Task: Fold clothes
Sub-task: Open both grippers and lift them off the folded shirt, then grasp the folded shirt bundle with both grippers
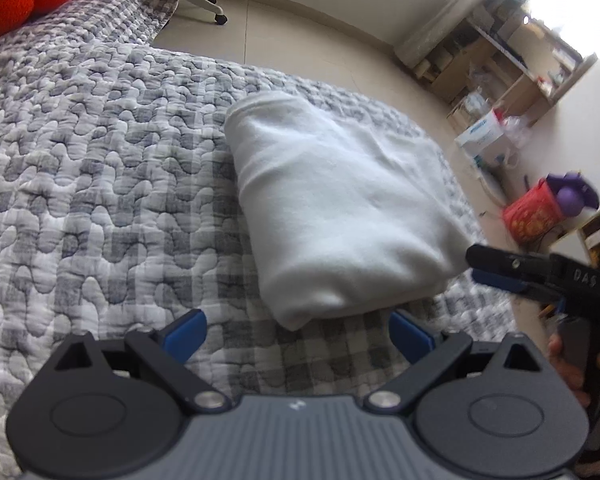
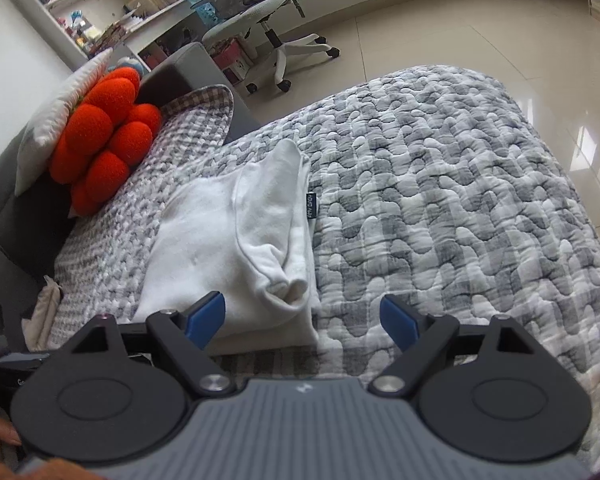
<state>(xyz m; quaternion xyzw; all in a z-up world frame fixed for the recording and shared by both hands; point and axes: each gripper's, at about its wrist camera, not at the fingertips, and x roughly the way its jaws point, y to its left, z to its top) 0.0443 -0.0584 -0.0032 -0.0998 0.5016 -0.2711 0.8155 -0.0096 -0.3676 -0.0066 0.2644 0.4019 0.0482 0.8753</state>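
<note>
A white garment [image 1: 336, 208] lies folded into a thick rectangle on the grey checked quilt [image 1: 100, 168]. My left gripper [image 1: 298, 338] is open just short of the garment's near edge, with nothing between its blue pads. The right gripper [image 1: 496, 270] shows at the right, by the garment's near right corner, held by a hand. In the right wrist view the same folded garment [image 2: 228, 248] shows a tucked sleeve and a small black label [image 2: 311, 202]. My right gripper [image 2: 304, 322] is open above its near edge, holding nothing.
Orange round cushions [image 2: 104, 140] and a white pillow [image 2: 60, 120] sit at the head of the bed. A white office chair [image 2: 276, 28] stands on the tiled floor beyond. Shelves [image 1: 500, 60], a red basket [image 1: 536, 212] and boxes line the floor past the bed's edge.
</note>
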